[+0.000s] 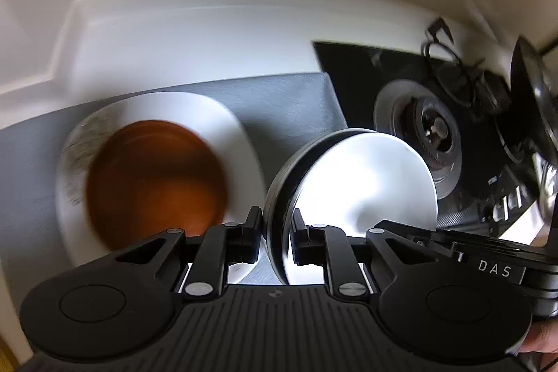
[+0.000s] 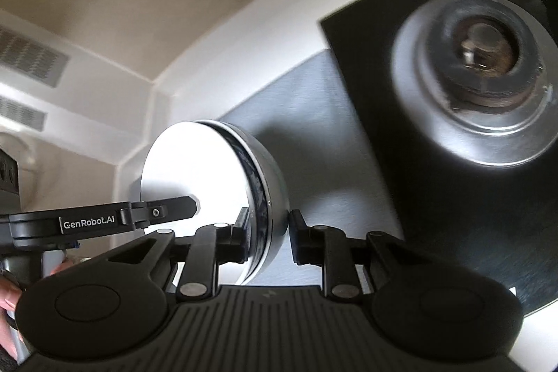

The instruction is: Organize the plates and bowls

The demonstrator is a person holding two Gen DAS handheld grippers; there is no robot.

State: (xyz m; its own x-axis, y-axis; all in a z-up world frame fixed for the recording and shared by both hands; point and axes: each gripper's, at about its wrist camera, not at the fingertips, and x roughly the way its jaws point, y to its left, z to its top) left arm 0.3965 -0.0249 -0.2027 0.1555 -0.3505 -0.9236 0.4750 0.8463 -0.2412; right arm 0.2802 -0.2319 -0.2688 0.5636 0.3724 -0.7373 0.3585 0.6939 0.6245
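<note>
Grey countertop point(image 1: 286, 100), both grippers' fingers point(image 1: 253, 225) point(image 2: 296, 225) clamping white bowl point(image 1: 362, 183) point(image 2: 195, 169) rim, tilted sideways.

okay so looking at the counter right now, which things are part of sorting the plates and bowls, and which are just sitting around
Part of the job:
- white bowl, gripped at its rim by the left gripper and right gripper
- brown bowl
- white plate under it

Just there:
- stove burner
- black cables
</note>
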